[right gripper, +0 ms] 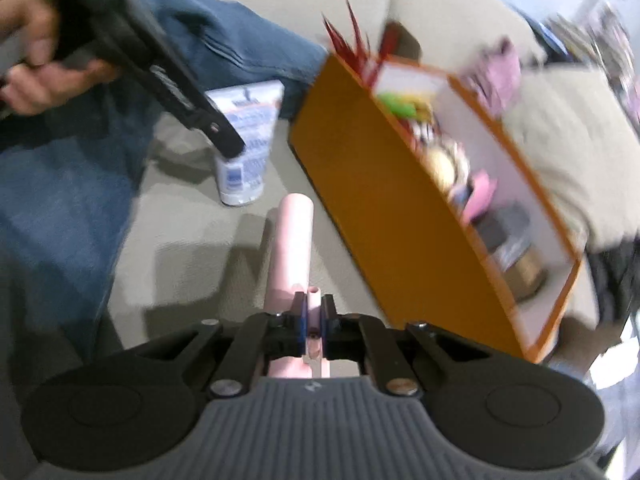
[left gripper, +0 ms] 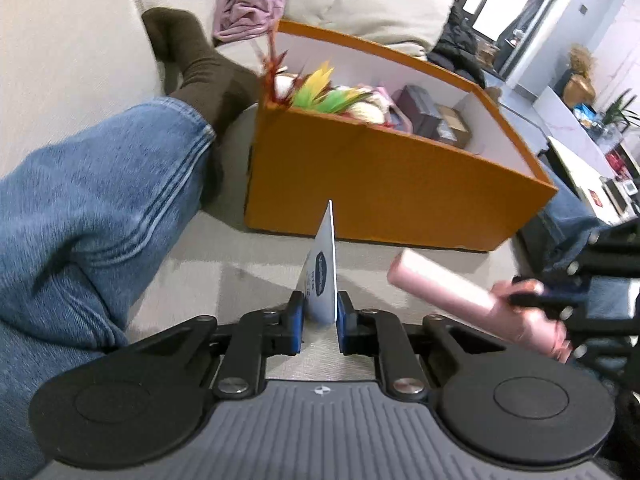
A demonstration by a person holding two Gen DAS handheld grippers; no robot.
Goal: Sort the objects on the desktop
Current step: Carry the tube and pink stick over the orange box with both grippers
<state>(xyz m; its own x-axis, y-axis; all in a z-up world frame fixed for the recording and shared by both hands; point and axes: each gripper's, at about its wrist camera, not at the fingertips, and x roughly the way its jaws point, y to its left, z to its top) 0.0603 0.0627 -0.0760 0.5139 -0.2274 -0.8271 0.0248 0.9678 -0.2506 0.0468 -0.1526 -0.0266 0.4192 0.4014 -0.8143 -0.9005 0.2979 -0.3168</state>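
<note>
My left gripper (left gripper: 320, 312) is shut on a white tube (left gripper: 323, 280) with a blue label, held edge-on above the beige sofa seat; the tube also shows in the right wrist view (right gripper: 248, 140). My right gripper (right gripper: 314, 316) is shut on a pink cylindrical device (right gripper: 292, 248), which also shows at the right of the left wrist view (left gripper: 460, 288). An orange box (left gripper: 400, 184) with white inner walls stands just beyond both grippers; it holds colourful feathers (left gripper: 324, 88), small boxes and other items. It appears tilted and blurred in the right wrist view (right gripper: 380, 208).
The person's jeans leg (left gripper: 92, 208) and dark sock (left gripper: 200, 60) lie left of the box. A pink cloth (left gripper: 252, 0) lies on the sofa cushions behind. A room with tables and a plant (left gripper: 620, 112) is far right.
</note>
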